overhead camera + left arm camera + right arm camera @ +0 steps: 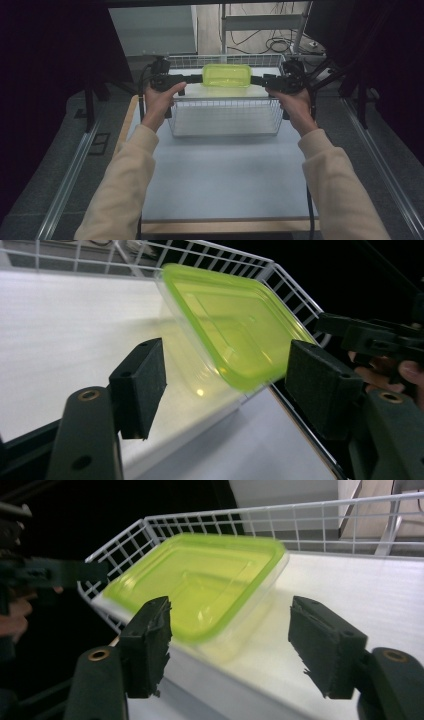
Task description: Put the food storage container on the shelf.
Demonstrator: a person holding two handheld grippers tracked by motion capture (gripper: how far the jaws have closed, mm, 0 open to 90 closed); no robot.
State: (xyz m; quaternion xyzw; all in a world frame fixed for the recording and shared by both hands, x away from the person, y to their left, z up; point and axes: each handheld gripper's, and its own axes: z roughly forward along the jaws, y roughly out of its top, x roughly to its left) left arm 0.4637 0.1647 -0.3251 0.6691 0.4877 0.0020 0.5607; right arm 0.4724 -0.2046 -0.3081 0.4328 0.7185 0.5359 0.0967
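High view shows the lime-green container (pixel 226 75) at the far side of the wire basket (pixel 225 131), its long axis running across the table from one gripper to the other. It looks blurred in both gripper views, so whether it rests on the basket's white floor or is dropping to it, I cannot tell. The left gripper (pixel 192 78) sits just off its left end and the right gripper (pixel 259 80) just off its right end, about equally near. Both sets of jaws stand wide, the pads (pixel 142 382) clear of the lid's rim, nothing clamped. Both hands (pixel 159 100) hold their tools level over the basket's side walls, pointing inward at each other, forearms reaching forward from the table's near edge.
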